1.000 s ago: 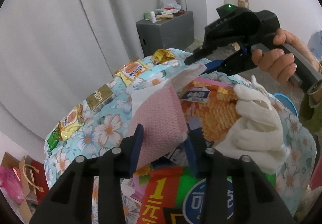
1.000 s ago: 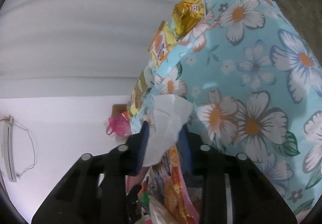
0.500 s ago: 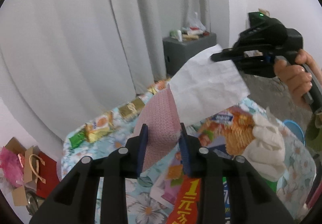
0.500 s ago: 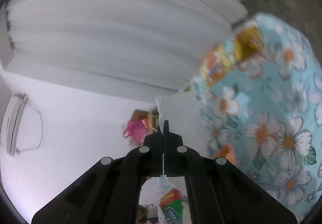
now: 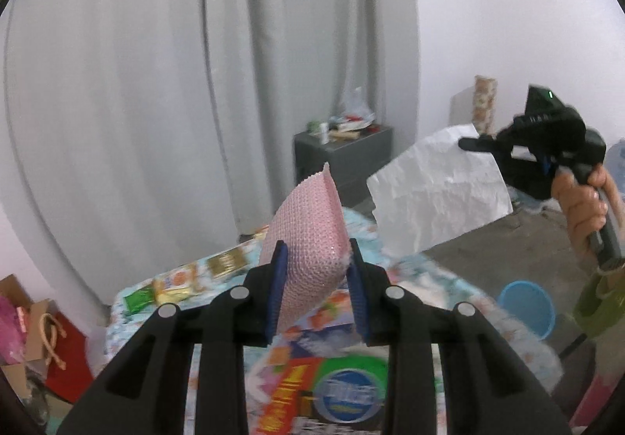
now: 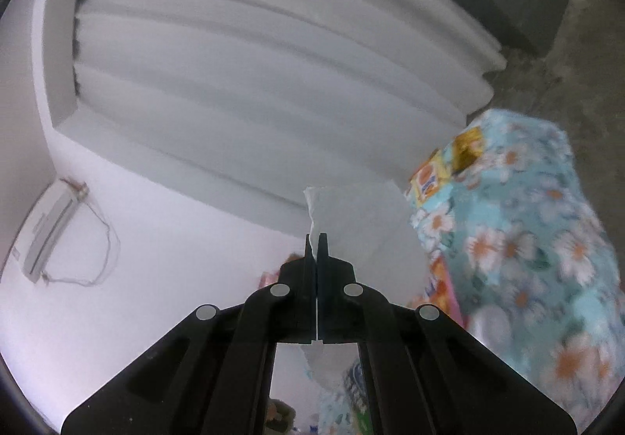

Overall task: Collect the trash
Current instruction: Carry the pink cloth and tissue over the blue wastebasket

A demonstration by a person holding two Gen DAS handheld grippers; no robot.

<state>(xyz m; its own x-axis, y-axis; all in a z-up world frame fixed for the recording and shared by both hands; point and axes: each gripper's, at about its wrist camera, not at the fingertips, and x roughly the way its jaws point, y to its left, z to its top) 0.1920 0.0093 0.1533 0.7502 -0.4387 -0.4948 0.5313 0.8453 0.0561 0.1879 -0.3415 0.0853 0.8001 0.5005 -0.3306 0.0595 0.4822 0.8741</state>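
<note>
In the left wrist view, the left gripper (image 5: 317, 274) fills the lower centre of the frame, angled a little downward, its blue-padded jaws narrowed onto a pink, bumpy-textured cloth sheet (image 5: 308, 235) that stands up between them. At the right edge a bare hand (image 5: 586, 208) grips the handle of the black right gripper (image 5: 468, 144), which points toward the frame's left with its jaws pressed fully together on the upper corner of a crumpled white paper sheet (image 5: 437, 196); the paper hangs free in the air, clear of everything below. The right wrist view shows the same paper (image 6: 351, 224) pinched between the closed tips at centre. Below both grippers lies the table with a blue floral cloth (image 5: 425, 274), its far edge lined with small snack wrappers (image 5: 187, 280), and blurred printed packaging (image 5: 336, 392) lies near the bottom. Open air lies above the table, bounded by grey curtains (image 5: 156, 83) behind and a dark grey cabinet (image 5: 343, 157) at centre right; a blue plastic bucket (image 5: 523, 308) sits on the floor at lower right. Compared with a second ago, both grippers have risen well off the table: the pink sheet and the paper then lay down among the packaging, the right gripper was still open around the paper, and the table now sits lower and smaller in both views.
</note>
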